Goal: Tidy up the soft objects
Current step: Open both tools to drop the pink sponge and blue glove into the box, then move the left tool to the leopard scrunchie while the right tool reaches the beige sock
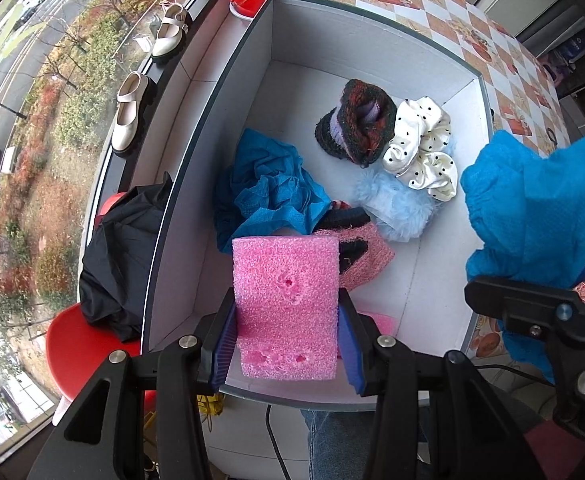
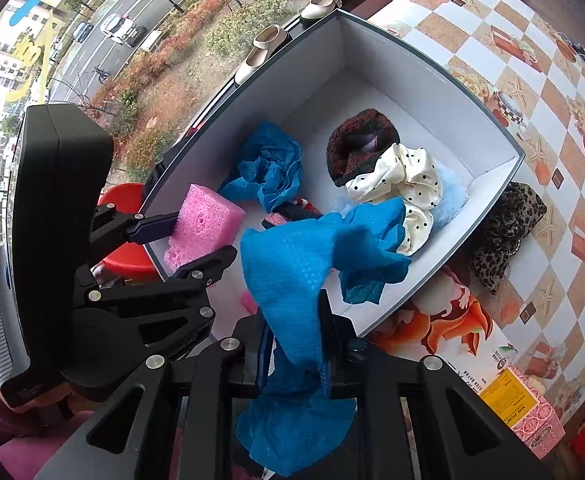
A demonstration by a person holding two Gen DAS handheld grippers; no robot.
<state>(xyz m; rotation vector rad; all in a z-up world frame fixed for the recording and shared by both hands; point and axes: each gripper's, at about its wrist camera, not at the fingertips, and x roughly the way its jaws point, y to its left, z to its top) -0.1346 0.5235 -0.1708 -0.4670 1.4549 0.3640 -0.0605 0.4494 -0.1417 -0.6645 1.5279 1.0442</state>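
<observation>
Leopard scrunchie (image 2: 506, 232) beside box (image 2: 488, 184), shoes (image 1: 128, 114) behind

Porous pink foam block (image 1: 286, 304), matt white box (image 1: 220, 184), satin scrunchie (image 1: 420, 148)

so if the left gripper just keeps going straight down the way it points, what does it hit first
Probably the box floor near its front corner, the held pink foam block touching first. A pink scrap lies just right; depth is unclear.
</observation>
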